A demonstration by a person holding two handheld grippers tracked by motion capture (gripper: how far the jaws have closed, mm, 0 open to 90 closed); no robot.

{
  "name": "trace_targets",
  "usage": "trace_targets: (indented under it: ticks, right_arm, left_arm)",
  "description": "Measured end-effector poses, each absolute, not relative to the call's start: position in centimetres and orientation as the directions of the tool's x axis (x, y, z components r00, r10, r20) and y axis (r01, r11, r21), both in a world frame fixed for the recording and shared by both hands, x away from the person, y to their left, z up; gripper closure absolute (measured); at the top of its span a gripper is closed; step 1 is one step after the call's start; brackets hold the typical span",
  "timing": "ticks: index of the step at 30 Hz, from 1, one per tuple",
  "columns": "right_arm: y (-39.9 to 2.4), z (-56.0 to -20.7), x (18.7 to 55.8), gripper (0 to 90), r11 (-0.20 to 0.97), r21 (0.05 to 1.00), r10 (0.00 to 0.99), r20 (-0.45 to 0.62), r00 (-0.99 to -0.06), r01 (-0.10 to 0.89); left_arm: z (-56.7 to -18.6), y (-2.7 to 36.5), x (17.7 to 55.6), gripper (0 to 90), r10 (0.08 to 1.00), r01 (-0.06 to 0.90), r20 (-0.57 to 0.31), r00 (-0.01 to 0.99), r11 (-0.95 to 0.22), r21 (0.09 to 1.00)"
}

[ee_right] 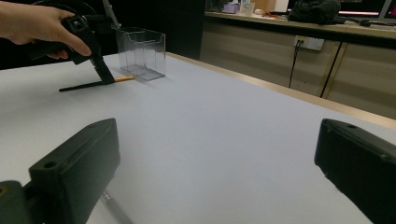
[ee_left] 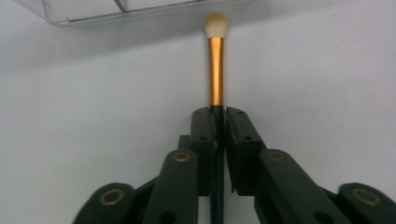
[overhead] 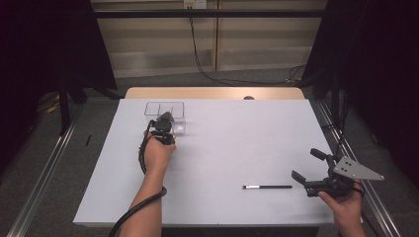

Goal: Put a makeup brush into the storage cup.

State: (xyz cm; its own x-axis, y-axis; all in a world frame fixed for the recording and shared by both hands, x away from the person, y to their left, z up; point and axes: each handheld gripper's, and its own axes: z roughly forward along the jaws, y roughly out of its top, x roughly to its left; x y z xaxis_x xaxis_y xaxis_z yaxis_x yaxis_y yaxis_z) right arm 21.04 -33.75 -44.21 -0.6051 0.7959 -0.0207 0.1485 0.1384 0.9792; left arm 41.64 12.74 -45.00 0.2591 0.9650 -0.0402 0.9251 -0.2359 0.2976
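My left gripper (ee_left: 219, 112) is shut on a makeup brush (ee_left: 215, 70) with a black handle, a gold ferrule and pale bristles. The brush lies low along the white table, and its bristle tip points at the foot of a clear plastic box (ee_left: 93, 14). From above, the left gripper (overhead: 165, 123) sits just in front of the clear box (overhead: 164, 109) at the table's far left. At the near right, my right gripper (overhead: 305, 164) is open with nothing between its jaws. A thin black stick with a pale tip (overhead: 267, 187) lies to its left.
The white table top (overhead: 232, 143) has a bare wooden strip along its far edge (overhead: 212, 93). Metal rails run along both sides on the floor. Seen from the right gripper view, the left gripper (ee_right: 100, 70) and brush (ee_right: 123, 79) are beside the clear box (ee_right: 141, 53).
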Motion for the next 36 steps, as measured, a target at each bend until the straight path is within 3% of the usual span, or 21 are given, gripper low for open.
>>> trace_targets:
  ticks: [21, 31, 36]
  right_arm:
    - [-33.8, -44.2, 21.0, 0.0, 0.139, 0.979, 0.798, -0.02, -0.602, 0.151]
    - [-33.9, -44.3, 21.0, 0.0, 0.138, 0.978, 0.8, -0.018, -0.599, 0.155]
    - [-33.8, -44.3, 21.0, 0.0, 0.138, 0.978, 0.796, -0.017, -0.604, 0.154]
  left_arm:
    - [-44.8, 12.6, 42.2, 83.5, 0.958, 0.931, -0.042, 0.284, -0.265, 0.25]
    - [-44.3, 13.2, 41.8, 83.7, 0.956, 0.92, -0.08, 0.281, -0.245, 0.306]
    - [-43.8, 13.3, 41.5, 83.6, 0.947, 0.911, -0.143, 0.287, -0.223, 0.346]
